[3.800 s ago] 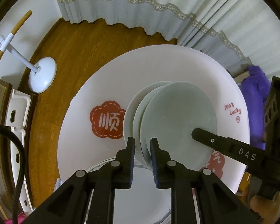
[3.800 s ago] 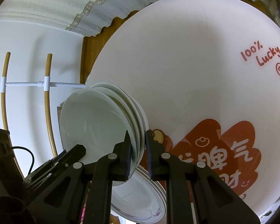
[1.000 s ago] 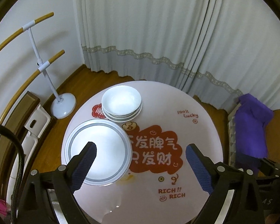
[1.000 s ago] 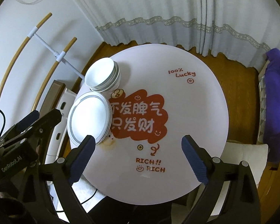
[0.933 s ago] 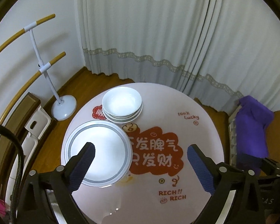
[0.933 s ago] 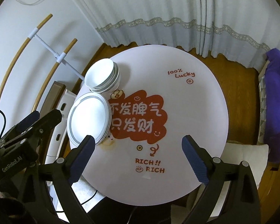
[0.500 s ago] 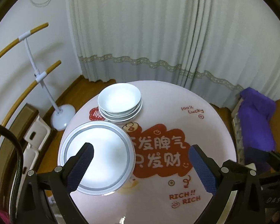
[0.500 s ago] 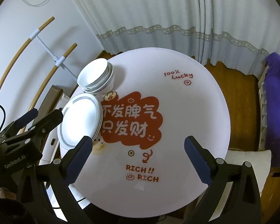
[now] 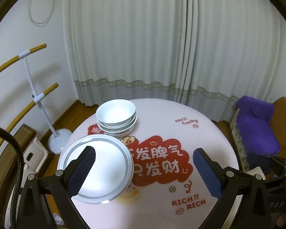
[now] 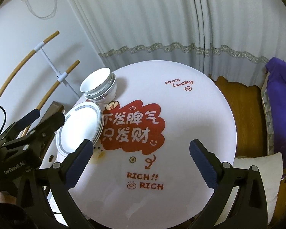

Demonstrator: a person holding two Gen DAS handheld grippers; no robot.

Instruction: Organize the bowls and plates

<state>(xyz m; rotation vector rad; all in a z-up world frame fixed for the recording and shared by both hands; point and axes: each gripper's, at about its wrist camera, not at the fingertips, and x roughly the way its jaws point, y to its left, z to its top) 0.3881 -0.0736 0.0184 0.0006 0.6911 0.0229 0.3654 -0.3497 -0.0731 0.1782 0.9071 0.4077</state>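
Note:
A stack of white bowls (image 9: 116,118) stands at the far left of the round white table (image 9: 209,133), which has red print in its middle. Just in front of the bowls lies a stack of grey-rimmed plates (image 9: 97,169). My left gripper (image 9: 144,150) hangs open above the near half of the table, its left finger over the plates, holding nothing. In the right wrist view the bowls (image 10: 99,87) and plates (image 10: 80,127) sit at the left. My right gripper (image 10: 141,142) is wide open and empty over the near table, with the left gripper (image 10: 47,115) beside the plates.
A white floor stand with curved wooden bars (image 9: 38,103) is left of the table, with a white stool (image 9: 34,156) below it. Curtains (image 9: 143,47) hang behind. A purple cloth (image 9: 257,131) lies on a seat at the right, next to a white cushion (image 10: 257,164).
Earlier both grippers were nearly shut at the bowl stack's rim; now both stand wide open and drawn back. Over the last second both sank lower, and the table looks nearer.

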